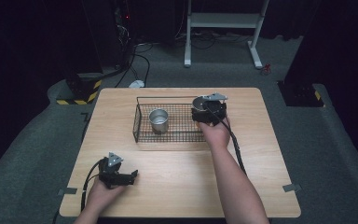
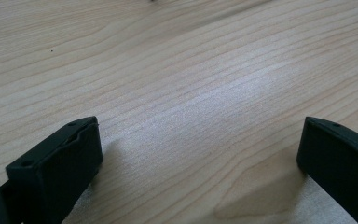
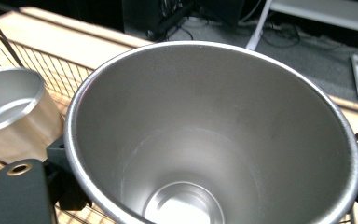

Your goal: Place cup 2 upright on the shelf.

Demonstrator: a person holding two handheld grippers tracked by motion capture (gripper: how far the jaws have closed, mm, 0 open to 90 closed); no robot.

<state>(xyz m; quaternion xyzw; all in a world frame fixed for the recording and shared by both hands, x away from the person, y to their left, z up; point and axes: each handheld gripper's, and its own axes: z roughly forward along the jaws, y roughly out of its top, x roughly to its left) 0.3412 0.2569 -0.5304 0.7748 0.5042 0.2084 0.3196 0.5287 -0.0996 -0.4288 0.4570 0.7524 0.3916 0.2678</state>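
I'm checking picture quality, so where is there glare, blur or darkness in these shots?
High view: room dark, table evenly lit. Left gripper view: pale sheen on the wood, jaws soft-edged, shadows beneath them. Right gripper view: held cup fairly sharp with a bright spot at its bottom; floor behind blurry.

Pretty clearly a lab or test room, not anyone's home. The wooden table (image 1: 177, 177) stands alone on grey carpet (image 1: 321, 154) in a dark space. Behind the table there's a white metal stand (image 1: 223, 21), loose cables (image 1: 137, 58) on the floor, and yellow-black hazard tape (image 1: 81, 95) off its far left corner.
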